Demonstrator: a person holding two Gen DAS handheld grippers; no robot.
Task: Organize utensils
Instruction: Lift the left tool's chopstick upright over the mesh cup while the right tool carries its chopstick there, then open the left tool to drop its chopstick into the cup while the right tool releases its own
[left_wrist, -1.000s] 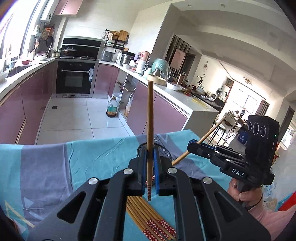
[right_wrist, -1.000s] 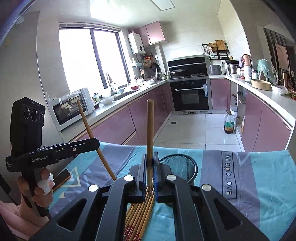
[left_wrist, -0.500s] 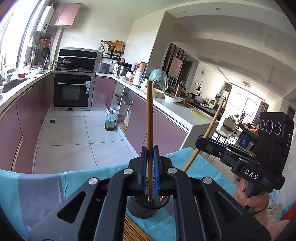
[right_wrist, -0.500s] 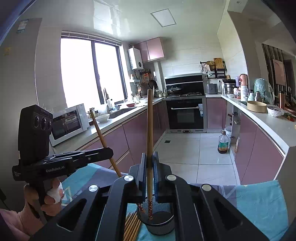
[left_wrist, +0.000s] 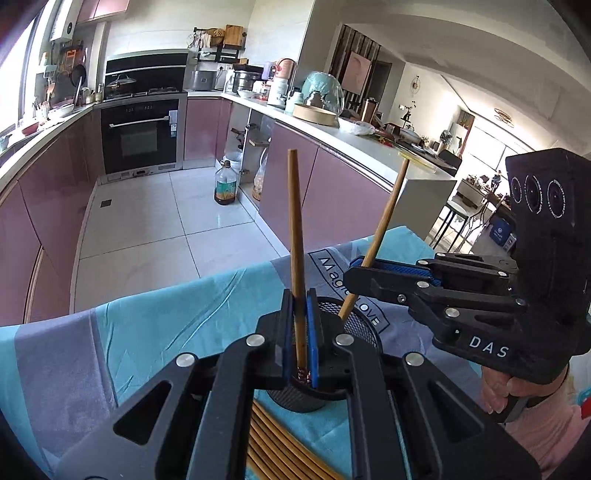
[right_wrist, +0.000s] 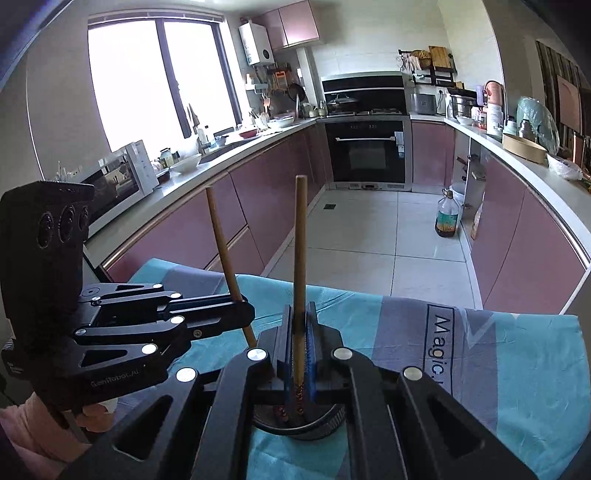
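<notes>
My left gripper (left_wrist: 300, 334) is shut on a wooden chopstick (left_wrist: 295, 236) held upright, its patterned tip inside the black mesh holder (left_wrist: 354, 325) on the blue cloth. My right gripper (right_wrist: 300, 345) is shut on another upright chopstick (right_wrist: 300, 251), its tip also in the holder (right_wrist: 332, 421). Each gripper shows in the other's view, the right one (left_wrist: 354, 271) with its chopstick (left_wrist: 386, 216) and the left one (right_wrist: 247, 312) with its chopstick (right_wrist: 221, 247). Several more chopsticks (left_wrist: 273, 439) lie flat on the cloth below the holder.
The table is covered by a blue and grey cloth (right_wrist: 498, 362). Beyond its far edge are the kitchen floor, purple cabinets (right_wrist: 258, 206), an oven (right_wrist: 369, 151) and an oil bottle (left_wrist: 225, 182) on the floor.
Both grippers have come down and forward over the mesh holder, bringing the chopstick tips from above the loose pile into the holder's opening.
</notes>
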